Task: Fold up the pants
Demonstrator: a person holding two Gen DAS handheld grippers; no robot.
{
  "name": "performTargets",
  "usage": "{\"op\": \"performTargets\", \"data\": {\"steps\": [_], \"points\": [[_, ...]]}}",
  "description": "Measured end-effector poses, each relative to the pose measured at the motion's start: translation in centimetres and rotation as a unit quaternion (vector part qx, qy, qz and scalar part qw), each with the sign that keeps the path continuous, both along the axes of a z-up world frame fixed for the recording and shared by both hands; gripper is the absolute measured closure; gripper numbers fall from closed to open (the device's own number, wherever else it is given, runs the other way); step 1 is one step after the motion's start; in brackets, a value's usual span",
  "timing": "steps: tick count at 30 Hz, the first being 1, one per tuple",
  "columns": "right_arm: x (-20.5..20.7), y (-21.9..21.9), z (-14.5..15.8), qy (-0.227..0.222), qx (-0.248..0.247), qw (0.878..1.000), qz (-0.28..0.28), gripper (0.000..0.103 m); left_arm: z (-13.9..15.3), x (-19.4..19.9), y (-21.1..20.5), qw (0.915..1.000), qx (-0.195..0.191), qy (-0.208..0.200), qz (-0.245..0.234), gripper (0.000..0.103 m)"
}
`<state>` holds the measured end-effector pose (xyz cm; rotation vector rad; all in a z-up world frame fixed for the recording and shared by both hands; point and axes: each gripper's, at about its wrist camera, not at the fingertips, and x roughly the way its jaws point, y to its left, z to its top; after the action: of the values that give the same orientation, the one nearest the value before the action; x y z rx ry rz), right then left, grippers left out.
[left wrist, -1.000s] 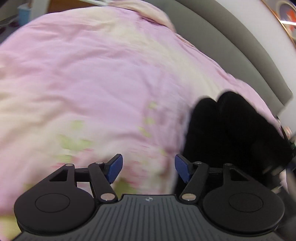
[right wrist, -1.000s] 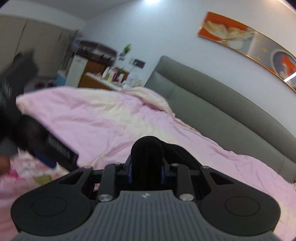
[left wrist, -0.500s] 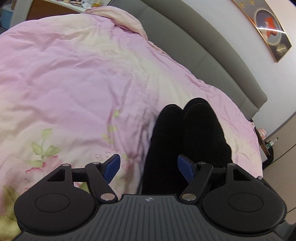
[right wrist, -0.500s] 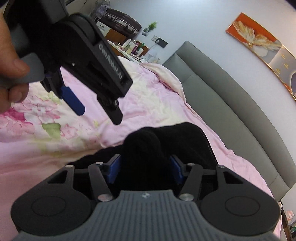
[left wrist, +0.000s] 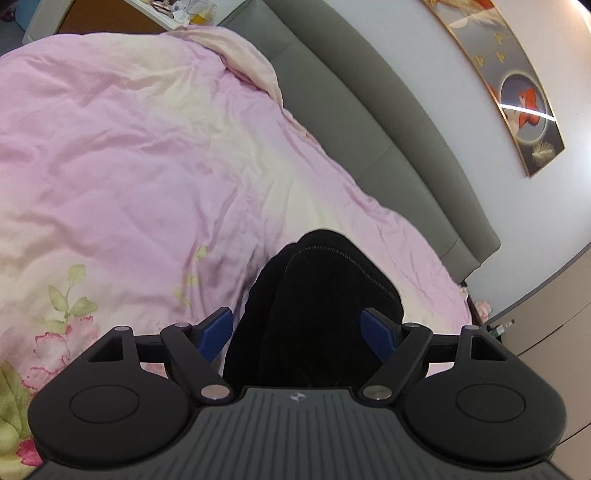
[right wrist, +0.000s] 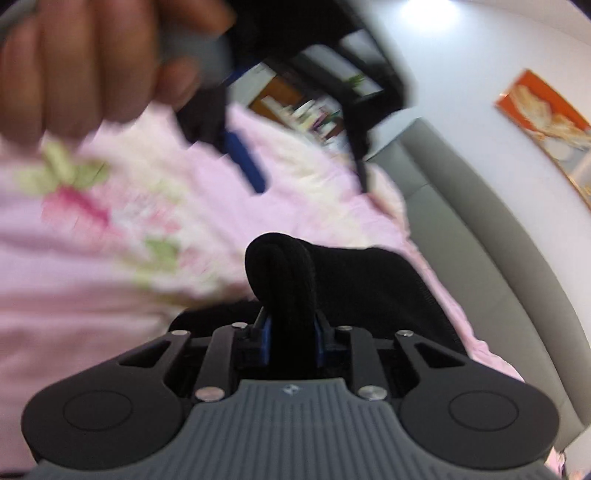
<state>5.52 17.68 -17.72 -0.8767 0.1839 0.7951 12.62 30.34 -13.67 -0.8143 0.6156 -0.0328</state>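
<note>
The black pants lie bunched on the pink floral duvet. My left gripper is open, its blue pads on either side of the pants, not closed on them. In the right wrist view my right gripper is shut on a rolled fold of the pants, with more black cloth spreading to the right. The left gripper and the hand holding it show blurred above in that view.
A grey padded headboard runs along the far side of the bed. A framed picture hangs on the white wall. A cluttered shelf stands beyond the bed's far corner.
My left gripper moved over the pants so they sit between its open fingers. My right gripper opened half a second ago and has shut again on a fold of the pants.
</note>
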Motion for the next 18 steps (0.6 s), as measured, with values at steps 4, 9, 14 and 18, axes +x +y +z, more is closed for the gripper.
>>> {"op": "performTargets", "data": {"steps": [4,9,14,18], "points": [[-0.3,0.1,-0.7,-0.005,0.004,1.000,0.008,0.083,-3.1,1.7,-2.3,0.9948,0.059,0.073,-0.039,0.012],[-1.0,-0.9,-0.7,-0.009,-0.026,0.999,0.037,0.066,-5.2,2.3,-3.4,0.9953,0.011,0.051,-0.081,0.055],[-1.8,-3.8,0.4,-0.001,-0.018,0.999,0.034,0.066,-3.9,2.0,-4.1,0.9940,0.047,0.040,-0.090,0.065],[-0.3,-6.5,2.9,0.055,0.030,0.998,-0.002,0.066,-4.2,1.6,-3.0,0.9962,-0.011,0.039,-0.077,0.066]]}}
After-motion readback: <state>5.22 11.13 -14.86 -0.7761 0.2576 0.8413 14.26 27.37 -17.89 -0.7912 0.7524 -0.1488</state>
